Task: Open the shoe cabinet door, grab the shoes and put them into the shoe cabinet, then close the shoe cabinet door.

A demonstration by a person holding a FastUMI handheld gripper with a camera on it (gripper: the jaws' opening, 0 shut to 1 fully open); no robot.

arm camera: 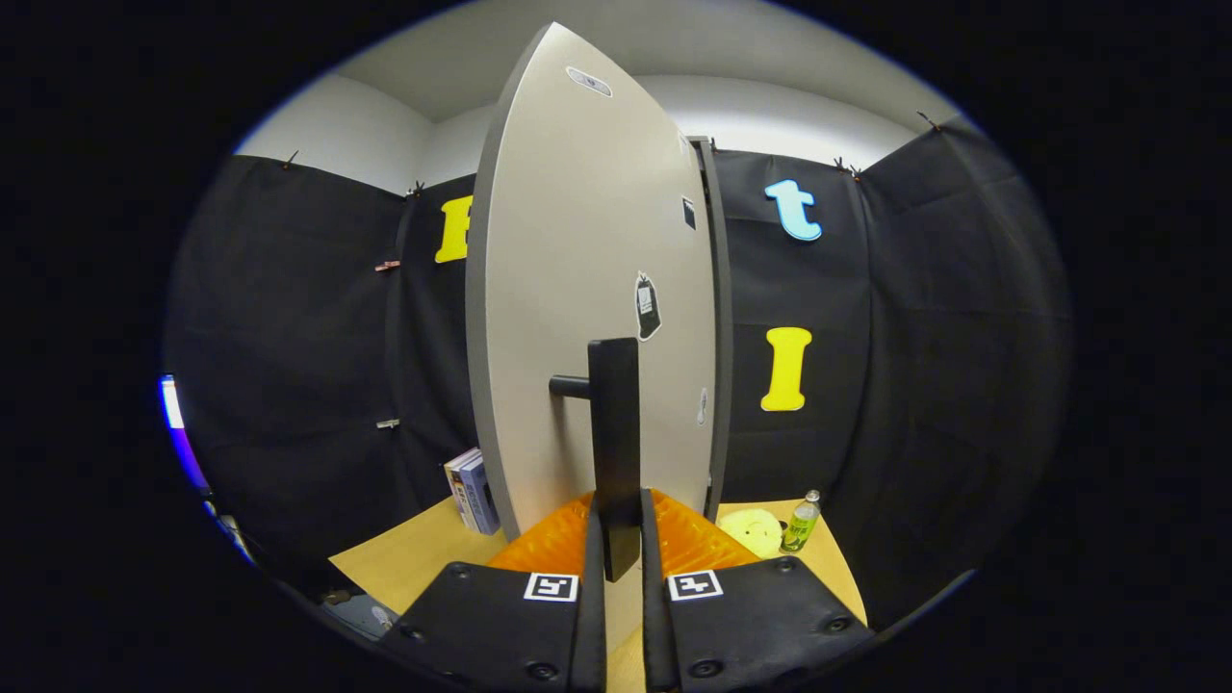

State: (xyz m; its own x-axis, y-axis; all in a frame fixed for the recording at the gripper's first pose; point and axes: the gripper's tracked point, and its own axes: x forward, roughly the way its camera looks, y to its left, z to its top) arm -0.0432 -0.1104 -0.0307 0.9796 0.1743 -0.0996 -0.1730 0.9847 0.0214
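So the gripper (616, 539) is pointing straight at the cabinet door (587, 289), orange fingers (549, 544) pinching its black bar handle (614, 452) from both sides. The smooth grey door is standing swung out, edge-on. Books (472, 491) are leaning far left; a green bottle (801, 522) is sitting far right.

Black cloth (298, 318) is hanging around the booth below a white wall (337, 135) and ceiling (722, 38). Even light is falling on the pale wooden tabletop (404, 568).
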